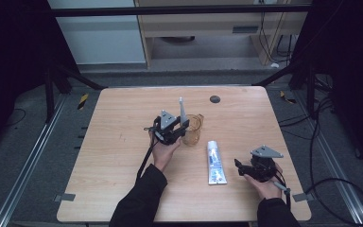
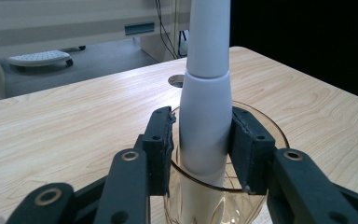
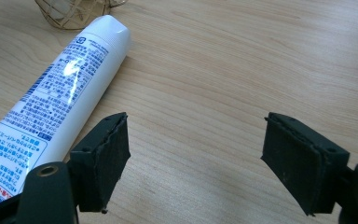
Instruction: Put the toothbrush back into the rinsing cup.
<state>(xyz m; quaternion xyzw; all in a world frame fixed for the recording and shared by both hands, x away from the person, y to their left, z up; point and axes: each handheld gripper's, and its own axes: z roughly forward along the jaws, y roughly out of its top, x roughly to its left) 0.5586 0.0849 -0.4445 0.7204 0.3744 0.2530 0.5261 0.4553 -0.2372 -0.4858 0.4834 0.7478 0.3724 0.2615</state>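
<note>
A white toothbrush handle (image 2: 206,102) stands upright with its lower end inside a clear amber cup (image 2: 271,131). My left gripper (image 2: 203,149) is shut on the handle just above the cup's rim, one pad on each side. In the high view the toothbrush (image 1: 181,109) and the cup (image 1: 194,131) are near the table's middle, with the left gripper (image 1: 181,127) at them. A white toothpaste tube (image 1: 214,162) lies flat to the right. The right gripper (image 1: 239,167) hovers beside it, open and holding nothing. In the right gripper view the tube (image 3: 60,93) lies left of the right gripper (image 3: 196,158).
A dark round hole (image 1: 214,99) sits in the wooden table (image 1: 123,142) near its far edge. Black frame legs and cables stand around the table. The cup's base (image 3: 70,11) shows at the top of the right gripper view.
</note>
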